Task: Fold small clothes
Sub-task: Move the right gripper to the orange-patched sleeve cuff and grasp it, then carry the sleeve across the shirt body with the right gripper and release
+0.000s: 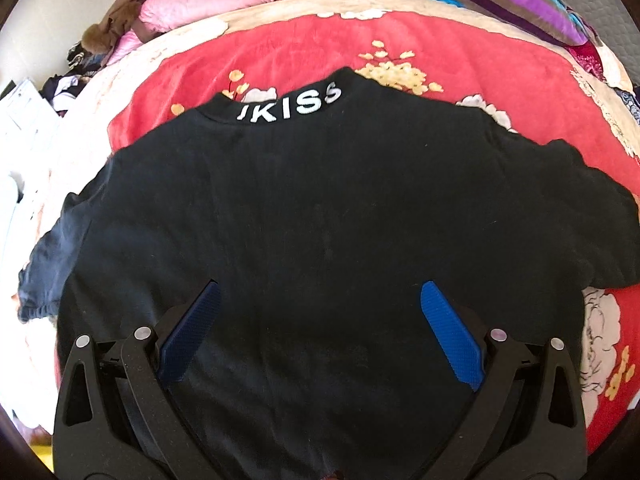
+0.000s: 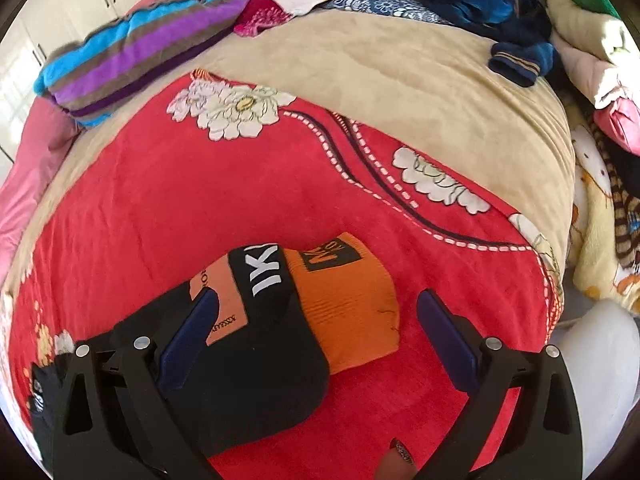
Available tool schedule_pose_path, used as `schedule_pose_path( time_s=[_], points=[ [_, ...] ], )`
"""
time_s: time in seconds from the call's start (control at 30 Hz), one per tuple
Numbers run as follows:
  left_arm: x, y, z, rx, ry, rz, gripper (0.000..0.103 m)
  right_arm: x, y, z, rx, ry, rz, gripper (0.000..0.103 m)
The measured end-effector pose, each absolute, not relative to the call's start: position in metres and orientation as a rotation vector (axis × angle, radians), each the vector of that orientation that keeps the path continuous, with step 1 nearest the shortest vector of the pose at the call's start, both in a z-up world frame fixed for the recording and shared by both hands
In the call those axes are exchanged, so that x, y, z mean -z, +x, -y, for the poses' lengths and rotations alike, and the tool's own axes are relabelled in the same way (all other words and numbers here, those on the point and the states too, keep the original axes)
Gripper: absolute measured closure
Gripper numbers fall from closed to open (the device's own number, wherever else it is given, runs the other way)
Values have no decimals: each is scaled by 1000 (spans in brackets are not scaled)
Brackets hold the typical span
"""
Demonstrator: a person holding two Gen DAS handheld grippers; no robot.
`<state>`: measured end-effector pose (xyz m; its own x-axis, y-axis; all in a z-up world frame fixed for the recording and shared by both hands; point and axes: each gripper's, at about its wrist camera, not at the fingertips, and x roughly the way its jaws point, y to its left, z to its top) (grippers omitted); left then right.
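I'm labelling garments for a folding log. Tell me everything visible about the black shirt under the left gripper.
The black shirt lies spread flat on the red floral blanket, collar away from the camera, short sleeves out to both sides. It looks like soft knit. White letters "KISS" show on the collar band. The open left gripper hangs over its lower part, gripping nothing.

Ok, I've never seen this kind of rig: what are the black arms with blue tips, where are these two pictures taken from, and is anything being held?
They are two hand-held grippers, each carrying a fisheye camera looking along its fingers. The left gripper hangs open over a black T-shirt with white collar lettering, spread flat on a red flowered blanket. The right gripper is open too, above a folded black garment and an orange ribbed garment lying together. Neither holds anything.
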<state>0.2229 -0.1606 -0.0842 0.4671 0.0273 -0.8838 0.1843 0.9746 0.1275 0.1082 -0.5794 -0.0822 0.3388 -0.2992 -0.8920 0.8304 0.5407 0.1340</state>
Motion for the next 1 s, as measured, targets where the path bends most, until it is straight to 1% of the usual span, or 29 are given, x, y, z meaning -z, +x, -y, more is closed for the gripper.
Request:
schedule_pose_path(
  time_s=[0.03,0.07,0.1,0.13,0.17,0.2,0.23,0.3,0.4,0.57,0.77,0.87,0.97,1.0],
  points=[
    [86,223,160,98,218,-1083,9,86,110,581,804,660,-965,8],
    [88,224,160,97,222,-1083,9,88,112,580,796,660,-976,16],
    [90,225,160,96,225,-1083,9,91,113,579,780,664,-991,39],
    [91,225,160,99,227,-1080,9,91,114,578,750,675,-990,53],
    [92,225,159,101,229,-1076,9,89,114,577,724,683,-977,61],
    [92,224,158,101,229,-1072,9,85,114,576,701,684,-956,75],
    [92,224,157,102,225,-1071,9,81,113,575,682,685,-939,82],
    [89,222,152,107,207,-1073,9,73,116,569,606,708,-896,88],
    [78,217,143,98,203,-1031,9,58,123,556,468,739,-828,90],
    [65,213,120,87,171,-1025,9,17,144,499,202,702,-724,90],
    [53,209,87,66,138,-1005,9,-11,181,391,-88,578,-729,90],
    [51,207,69,49,125,-995,9,-9,198,350,-204,538,-765,90],
    [51,211,49,49,39,-998,9,1,209,313,-288,473,-815,90],
    [52,214,42,46,11,-999,9,4,211,302,-314,431,-826,86]
  ],
)
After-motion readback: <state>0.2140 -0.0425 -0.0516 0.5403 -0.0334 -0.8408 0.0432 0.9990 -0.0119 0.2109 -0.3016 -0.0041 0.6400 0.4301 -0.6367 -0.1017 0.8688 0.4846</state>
